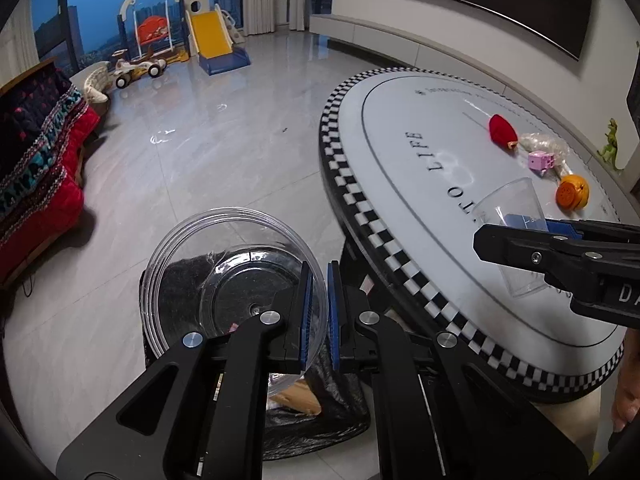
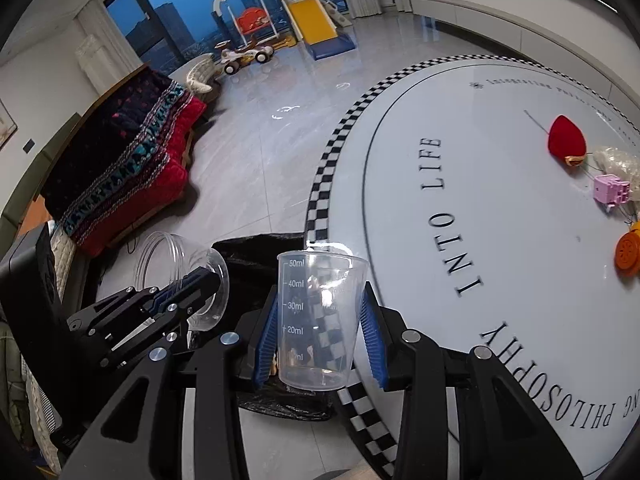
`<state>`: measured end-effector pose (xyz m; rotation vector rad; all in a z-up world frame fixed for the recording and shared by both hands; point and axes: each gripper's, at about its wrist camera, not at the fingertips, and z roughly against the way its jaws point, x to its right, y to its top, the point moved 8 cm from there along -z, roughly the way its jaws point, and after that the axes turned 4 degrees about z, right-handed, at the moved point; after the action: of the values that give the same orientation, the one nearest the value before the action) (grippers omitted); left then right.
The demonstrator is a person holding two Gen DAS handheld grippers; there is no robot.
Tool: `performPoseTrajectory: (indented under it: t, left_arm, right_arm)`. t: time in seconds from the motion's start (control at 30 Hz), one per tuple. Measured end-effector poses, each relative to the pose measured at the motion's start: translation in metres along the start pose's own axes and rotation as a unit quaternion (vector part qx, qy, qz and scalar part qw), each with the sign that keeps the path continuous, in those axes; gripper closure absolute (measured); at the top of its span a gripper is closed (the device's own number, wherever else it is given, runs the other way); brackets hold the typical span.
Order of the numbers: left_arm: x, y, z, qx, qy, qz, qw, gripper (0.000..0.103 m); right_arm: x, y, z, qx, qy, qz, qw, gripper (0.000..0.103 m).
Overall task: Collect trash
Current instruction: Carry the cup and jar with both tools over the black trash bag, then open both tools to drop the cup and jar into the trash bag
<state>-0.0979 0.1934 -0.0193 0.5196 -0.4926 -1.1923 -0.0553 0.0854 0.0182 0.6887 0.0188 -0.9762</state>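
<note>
Beside the round worktop (image 2: 500, 220), above a black trash bag (image 1: 320, 412) on the floor, the left hand-held gripper (image 1: 318, 316) is pinching the wall of a clear plastic jar (image 1: 236, 276), its pads pressed together on it. The right hand-held gripper (image 2: 320, 344) is clamping a clear measuring cup (image 2: 320, 320) upright over the worktop's checkered edge. A red pouch (image 2: 566, 138), pink block (image 2: 610, 189) and orange toy (image 2: 628, 254) are lying on the worktop.
</note>
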Motion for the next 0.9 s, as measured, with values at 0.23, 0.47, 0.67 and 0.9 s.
performPoseTrajectory:
  t: [0.23,0.47,0.67,0.9]
  left_arm:
    - [-0.053,-0.038,-0.002,-0.024,0.024,0.045,0.9984,0.096]
    - [-0.092,-0.061,-0.011,-0.064,0.058,0.081,0.993,0.085]
    - [-0.108,-0.063,-0.011,-0.058,0.103,0.085,0.9894,0.007]
    - [-0.107,-0.061,-0.012,-0.056,0.103,0.08,0.9899,0.007]
  right_arm:
    - [-0.054,-0.017,-0.029,-0.034,0.019,0.044,0.998,0.063]
    - [-0.092,-0.013,-0.057,-0.063,0.043,0.07,0.995,0.062]
    - [-0.101,-0.008,-0.075,-0.077,0.04,0.061,0.994,0.032]
    - [-0.091,-0.009,-0.071,-0.069,0.031,0.063,0.995,0.032]
